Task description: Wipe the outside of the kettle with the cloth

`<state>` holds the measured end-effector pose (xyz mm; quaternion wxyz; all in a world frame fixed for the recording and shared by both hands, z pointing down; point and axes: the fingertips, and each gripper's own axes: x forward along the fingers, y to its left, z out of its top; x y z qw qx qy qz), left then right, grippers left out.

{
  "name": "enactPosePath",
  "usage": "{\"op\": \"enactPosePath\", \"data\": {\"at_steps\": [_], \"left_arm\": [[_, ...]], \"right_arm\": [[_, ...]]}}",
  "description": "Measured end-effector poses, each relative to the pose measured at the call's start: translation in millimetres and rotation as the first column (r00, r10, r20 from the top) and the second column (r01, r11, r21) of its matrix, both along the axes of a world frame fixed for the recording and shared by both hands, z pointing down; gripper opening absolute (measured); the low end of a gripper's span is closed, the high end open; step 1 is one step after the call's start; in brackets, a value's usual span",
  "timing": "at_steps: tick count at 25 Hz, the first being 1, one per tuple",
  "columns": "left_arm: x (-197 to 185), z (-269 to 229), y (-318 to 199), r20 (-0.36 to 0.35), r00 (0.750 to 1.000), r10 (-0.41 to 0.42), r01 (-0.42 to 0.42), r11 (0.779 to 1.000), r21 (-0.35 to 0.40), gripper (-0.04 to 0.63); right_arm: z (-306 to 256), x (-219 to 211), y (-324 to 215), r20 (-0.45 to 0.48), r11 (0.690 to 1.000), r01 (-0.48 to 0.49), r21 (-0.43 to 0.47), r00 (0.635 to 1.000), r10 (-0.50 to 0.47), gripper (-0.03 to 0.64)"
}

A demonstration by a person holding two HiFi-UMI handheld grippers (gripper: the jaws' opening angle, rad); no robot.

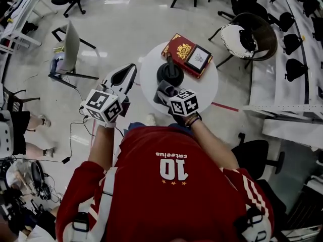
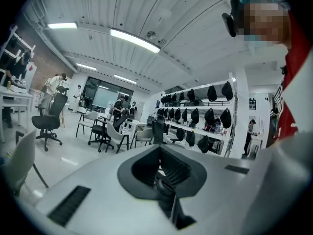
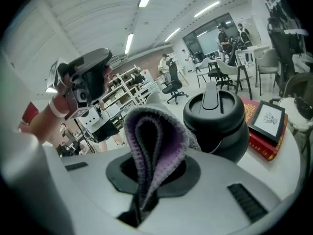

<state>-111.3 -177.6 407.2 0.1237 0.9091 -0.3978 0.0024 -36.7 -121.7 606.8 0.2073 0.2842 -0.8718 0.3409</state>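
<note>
A black kettle [image 1: 170, 73] with a lidded top stands upright on the small round white table [image 1: 209, 87]; in the right gripper view the kettle [image 3: 217, 119] is just beyond the jaws. My right gripper [image 1: 164, 96] is shut on a folded grey and purple cloth [image 3: 155, 143], which sticks up between the jaws close to the kettle's near side. The cloth [image 1: 165, 90] shows as a grey fold next to the kettle base. My left gripper [image 1: 122, 79] is held off the table's left edge, tilted up, shut with nothing in it [image 2: 164, 180].
A red box [image 1: 181, 52] with a framed picture [image 1: 199, 57] on it lies on the far side of the table, behind the kettle. Office chairs [image 1: 70, 49] stand on the floor to the left, a round chair [image 1: 247, 37] to the right. Shelves line the room.
</note>
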Motion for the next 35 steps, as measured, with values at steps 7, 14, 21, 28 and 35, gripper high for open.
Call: {"op": "enactPosePath", "data": {"at_steps": [7,14,21,28,35], "left_arm": [[-13,-2,-17,-0.011,0.997,0.07,-0.07,0.998,0.002,0.008],[-30,4,-28,-0.017,0.995,0.103,-0.103,0.995,-0.004,0.008],[-49,4,-33,-0.026,0.995,0.098,-0.099,0.995,-0.003,0.008],[-64,9,-33,-0.033,0.996,0.083,-0.083,0.996,-0.01,0.008],[-68,8,-34,-0.056,0.996,0.069,-0.07,0.997,-0.012,0.008]], "right_arm": [[-20,-14,-29,0.089,0.99,-0.141,-0.018,0.986,0.142,0.044],[-32,-20,-51,0.148,0.971,-0.236,-0.04,0.96,0.239,0.044],[-46,-24,-71,0.18,0.958,-0.284,-0.03,0.942,0.284,0.044],[-62,-8,-100,0.187,0.938,-0.347,0.009,0.922,0.34,0.044],[-86,24,-110,0.182,0.914,-0.4,0.062,0.905,0.384,0.044]]}}
